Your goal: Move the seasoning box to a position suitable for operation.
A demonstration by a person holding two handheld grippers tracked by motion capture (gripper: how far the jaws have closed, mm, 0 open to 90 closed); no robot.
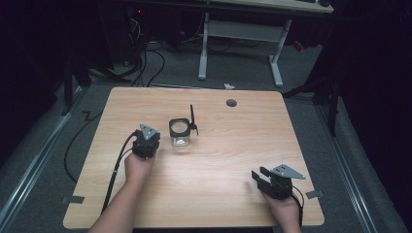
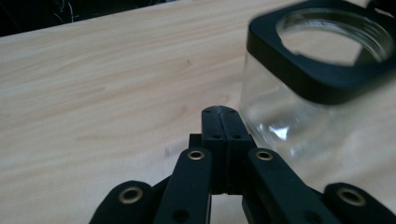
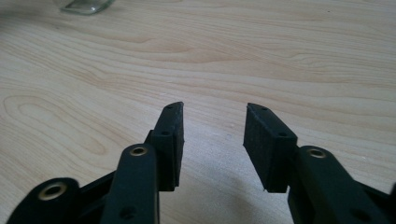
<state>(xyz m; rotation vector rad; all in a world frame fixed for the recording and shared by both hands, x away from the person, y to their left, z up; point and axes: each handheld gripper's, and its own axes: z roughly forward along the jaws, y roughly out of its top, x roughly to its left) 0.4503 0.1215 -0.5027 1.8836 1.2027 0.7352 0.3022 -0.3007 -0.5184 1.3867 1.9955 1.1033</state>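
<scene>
Black jaws, brass rivets, grey triangular plates, black cables

The high view looks forward and down from above the person's side onto the whole light wooden table (image 1: 218,184). Each gripper view rides low and close over that tabletop — the left one beside the square clear glass jar with a black collar (image 2: 317,79), which the high view shares.

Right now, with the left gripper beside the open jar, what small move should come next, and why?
Probably open the left gripper first: its jaws are pressed together on nothing, just beside the glass jar, whose black lid is flipped up. Shut, it cannot take the jar. The right gripper stands open over bare table.
</scene>
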